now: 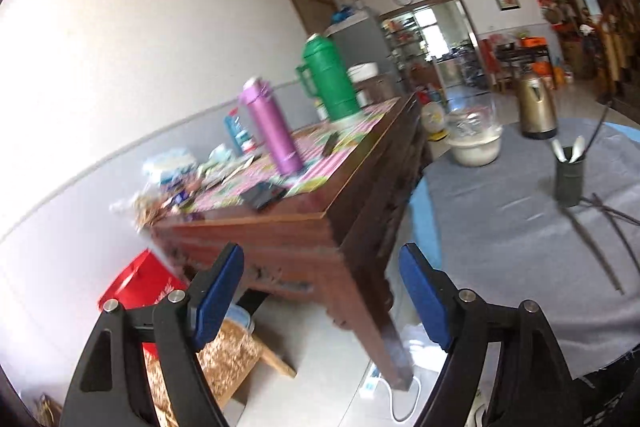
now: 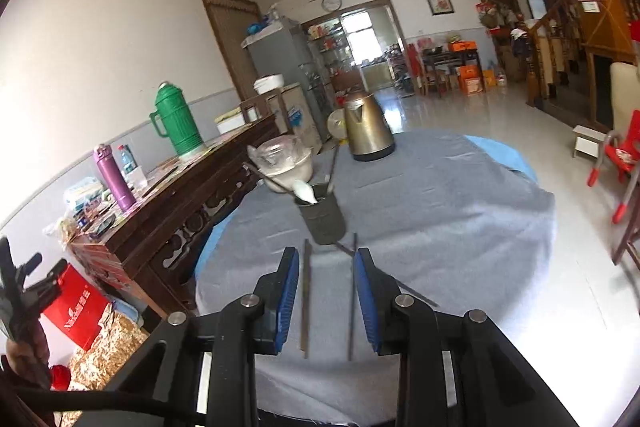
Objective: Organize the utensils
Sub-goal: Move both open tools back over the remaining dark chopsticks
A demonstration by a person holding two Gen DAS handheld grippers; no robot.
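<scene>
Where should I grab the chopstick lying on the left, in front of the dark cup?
Grip the left chopstick near its middle, coming straight down from above with the pads either side of it. It lies flat on the grey cloth, thin and running toward the dark cup, so only a top pinch across its width fits. The right gripper hangs open over it.

Matt grey cloth table cover [image 2: 440, 211], glossy metal kettle [image 2: 366, 133], carved wooden sideboard [image 2: 188, 223]

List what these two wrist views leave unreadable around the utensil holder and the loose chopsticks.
- Holder contents, right wrist view: the spoon and the stick handles hide how many pieces stand inside.
- Loose chopsticks, right wrist view: the right gripper's fingers overlap them, so the count is unclear.
- Left wrist view: motion blur smears the clutter on the wooden table.
</scene>
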